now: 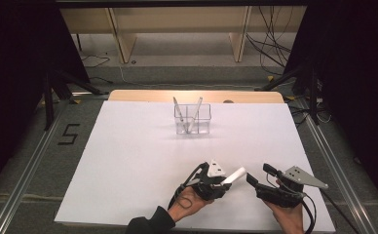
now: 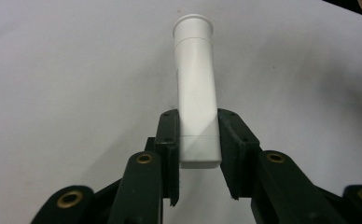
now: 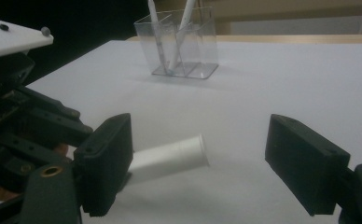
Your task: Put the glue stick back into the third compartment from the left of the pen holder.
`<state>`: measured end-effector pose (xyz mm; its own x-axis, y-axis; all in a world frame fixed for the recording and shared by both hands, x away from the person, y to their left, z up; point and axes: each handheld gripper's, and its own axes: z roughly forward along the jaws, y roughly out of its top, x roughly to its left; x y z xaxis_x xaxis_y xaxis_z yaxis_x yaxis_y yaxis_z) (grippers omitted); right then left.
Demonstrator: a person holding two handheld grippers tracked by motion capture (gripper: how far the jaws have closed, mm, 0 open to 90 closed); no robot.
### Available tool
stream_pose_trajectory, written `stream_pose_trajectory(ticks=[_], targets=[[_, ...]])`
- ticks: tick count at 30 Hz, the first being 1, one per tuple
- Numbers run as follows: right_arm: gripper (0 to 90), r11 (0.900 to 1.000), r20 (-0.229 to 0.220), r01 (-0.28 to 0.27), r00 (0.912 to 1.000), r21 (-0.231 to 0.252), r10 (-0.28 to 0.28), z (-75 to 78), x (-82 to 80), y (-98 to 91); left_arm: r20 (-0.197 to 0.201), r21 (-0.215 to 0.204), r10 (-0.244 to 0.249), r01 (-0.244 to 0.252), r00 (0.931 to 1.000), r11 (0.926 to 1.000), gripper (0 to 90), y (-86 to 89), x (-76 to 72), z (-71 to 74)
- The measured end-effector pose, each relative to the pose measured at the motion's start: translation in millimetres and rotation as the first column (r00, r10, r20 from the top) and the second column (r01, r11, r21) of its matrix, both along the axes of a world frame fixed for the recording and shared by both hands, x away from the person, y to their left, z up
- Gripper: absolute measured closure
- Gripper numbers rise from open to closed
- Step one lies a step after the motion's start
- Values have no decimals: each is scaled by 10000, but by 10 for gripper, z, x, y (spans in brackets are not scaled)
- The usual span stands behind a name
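A short white tube (image 2: 195,88) with a lipped far end is clamped by its square near end between the jaws of my left gripper (image 2: 198,149). In the high view the left gripper (image 1: 224,183) sits near the table's front edge, and the tube (image 1: 236,175) sticks out up and to the right. My right gripper (image 1: 258,174) is just right of it, open, with its jaws facing the tube's free end. In the right gripper view the tube (image 3: 167,159) lies slanted just above the sheet between the widely spread jaws of the right gripper (image 3: 202,170), touching neither pad.
A clear divided holder (image 1: 192,119) with two white pens leaning in it stands at the back centre of the white sheet (image 1: 128,156); the holder (image 3: 184,44) is also far ahead in the right gripper view. Dark floor and rails flank the table.
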<state>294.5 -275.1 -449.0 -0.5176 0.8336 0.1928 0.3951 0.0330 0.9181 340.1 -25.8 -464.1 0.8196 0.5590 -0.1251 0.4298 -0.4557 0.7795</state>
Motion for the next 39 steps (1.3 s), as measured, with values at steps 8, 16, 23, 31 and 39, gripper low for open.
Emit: stream_pose_trajectory(ticks=[8, 16, 23, 31, 39], targets=[[241, 9998, -92, -99, 9999, 170, 100, -6, 4, 12, 246, -613, 560, -544, 9981, 9966, 706, 291, 88, 114], [233, 9951, -379, -512, 9978, 844, 546, -11, 24, 60, 481, -1074, 843, -788, 9953, 9911, 706, 500, 106, 175], [231, 9844, -628, -862, 9933, 1533, 968, -9, 56, 139, 688, -1467, 888, -779, 9937, 9861, 706, 634, 70, 177], [231, 9671, -994, -1376, 9818, 2140, 1617, -47, 128, 302, 832, -1776, 937, -777, 9921, 9810, 705, 745, 21, 176], [231, 9365, -1236, -1780, 9668, 3023, 2236, -41, 228, 473, 956, -1935, 1012, -812, 9903, 9777, 705, 844, -30, 144]])
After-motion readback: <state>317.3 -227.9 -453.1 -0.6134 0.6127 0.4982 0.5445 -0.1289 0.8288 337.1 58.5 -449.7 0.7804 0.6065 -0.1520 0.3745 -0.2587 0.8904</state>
